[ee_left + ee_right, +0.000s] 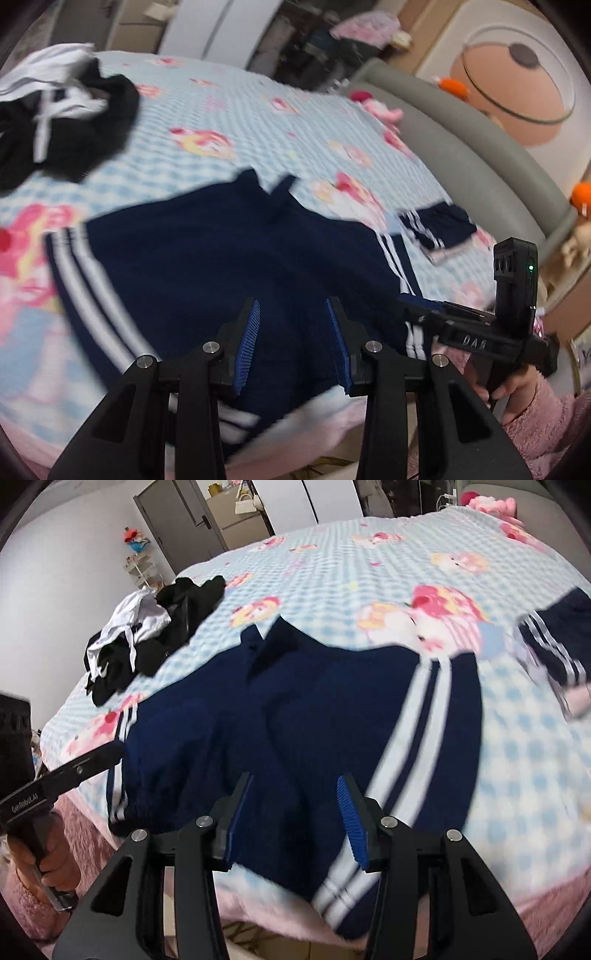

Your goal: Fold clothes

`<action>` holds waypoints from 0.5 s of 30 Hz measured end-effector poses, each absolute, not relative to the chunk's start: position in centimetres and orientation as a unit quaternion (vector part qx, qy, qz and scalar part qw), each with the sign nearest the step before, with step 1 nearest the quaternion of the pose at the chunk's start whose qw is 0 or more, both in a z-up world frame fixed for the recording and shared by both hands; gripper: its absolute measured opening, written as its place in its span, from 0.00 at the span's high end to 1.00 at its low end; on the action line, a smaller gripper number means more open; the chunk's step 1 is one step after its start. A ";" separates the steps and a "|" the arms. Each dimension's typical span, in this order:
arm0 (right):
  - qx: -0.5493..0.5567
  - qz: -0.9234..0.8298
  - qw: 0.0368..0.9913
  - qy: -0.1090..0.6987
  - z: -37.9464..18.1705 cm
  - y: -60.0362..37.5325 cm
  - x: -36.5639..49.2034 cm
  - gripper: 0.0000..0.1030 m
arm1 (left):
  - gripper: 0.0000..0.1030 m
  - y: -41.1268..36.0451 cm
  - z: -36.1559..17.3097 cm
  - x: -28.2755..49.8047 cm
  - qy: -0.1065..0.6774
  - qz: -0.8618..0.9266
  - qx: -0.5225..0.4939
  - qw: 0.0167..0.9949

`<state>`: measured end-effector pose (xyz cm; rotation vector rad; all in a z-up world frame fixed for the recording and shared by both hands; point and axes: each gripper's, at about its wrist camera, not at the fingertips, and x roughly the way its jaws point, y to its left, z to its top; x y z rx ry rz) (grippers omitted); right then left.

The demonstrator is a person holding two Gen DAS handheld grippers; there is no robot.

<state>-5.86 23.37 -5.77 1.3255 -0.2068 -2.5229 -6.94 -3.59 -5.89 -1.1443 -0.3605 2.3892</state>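
Navy trousers [295, 709]: they lie spread on my bed [406, 546], close to the near edge, with the cuffs hanging a little over it.
Long axis: it runs from near to far, the waistband with its drawstring at the far end and the leg ends toward me.
Stripes: white side stripes run down both outer seams, left and right.
My left gripper [293, 345]: the jaws stand wide apart above the dark cloth, nothing between the blue pads [248, 343].
My right gripper [295, 818]: also spread wide, hovering over the right leg beside the white stripes, holding nothing.
Folded navy piece [437, 225]: it sits on the bed to the right of the trousers, apart from them.
Black and white heap [147, 638]: it lies crumpled at the far left of the bed.
Writing: "DAS" shows on the right tool's body in the left view; "GenRobot.AI" on the left tool's arm in the right view.
Sharpness: both views are smeared, so finer print is unreadable.
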 end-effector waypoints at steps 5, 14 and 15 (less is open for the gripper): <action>0.466 -0.877 0.103 -0.047 -6.9 25.6 -4.2 0.58 | 0.63 -0.9 -8.8 -7.2 -0.088 0.850 -0.470 0.220; 0.449 -0.887 0.071 -0.083 -6.0 28.5 -2.7 0.56 | 0.63 0.8 -7.2 -6.9 -0.086 0.851 -0.451 0.255; 0.449 -0.887 0.067 -0.085 -5.9 28.7 -2.7 0.56 | 0.63 1.5 -6.8 -7.0 -0.080 0.850 -0.448 0.264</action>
